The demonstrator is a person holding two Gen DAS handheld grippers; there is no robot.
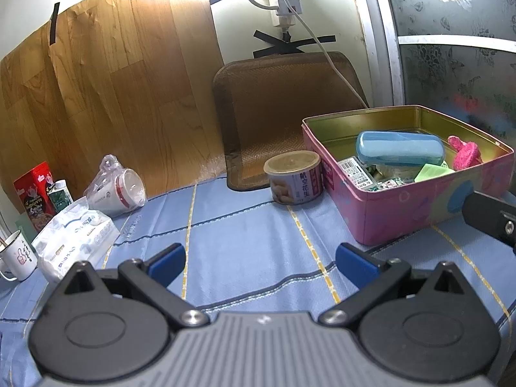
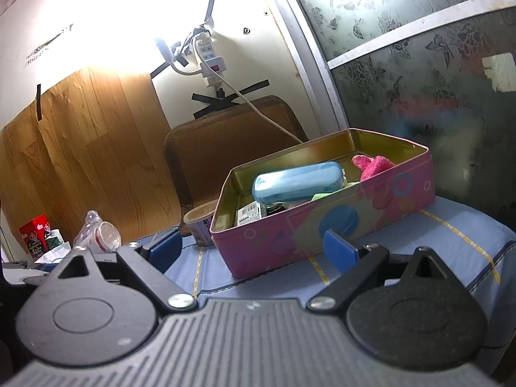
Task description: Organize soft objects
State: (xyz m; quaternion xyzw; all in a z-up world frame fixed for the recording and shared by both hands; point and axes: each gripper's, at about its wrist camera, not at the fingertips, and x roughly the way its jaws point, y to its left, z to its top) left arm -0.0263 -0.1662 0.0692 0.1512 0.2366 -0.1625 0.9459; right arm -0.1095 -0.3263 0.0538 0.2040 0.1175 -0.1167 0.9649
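left wrist view is showing a pink tin box sitting open on a blue checked cloth, toward the right. inside it, a blue case is lying across the top of some small packets, a green item is resting beside them, and a pink knitted piece is leaning in the far right corner. just left of the box, a round tin is standing, touching or nearly touching the box wall. further left, well apart from the box, a white tissue pack is lying near a bagged cup, a red carton and a white mug.

the left gripper is hovering low over the cloth, released, its jaws spread wide with nothing between them. the right gripper is likewise released and empty, facing the box from close by.

judging by this, the task is looking partly done: soft things are already sitting in the box, while the tissue pack is probably still waiting outside.
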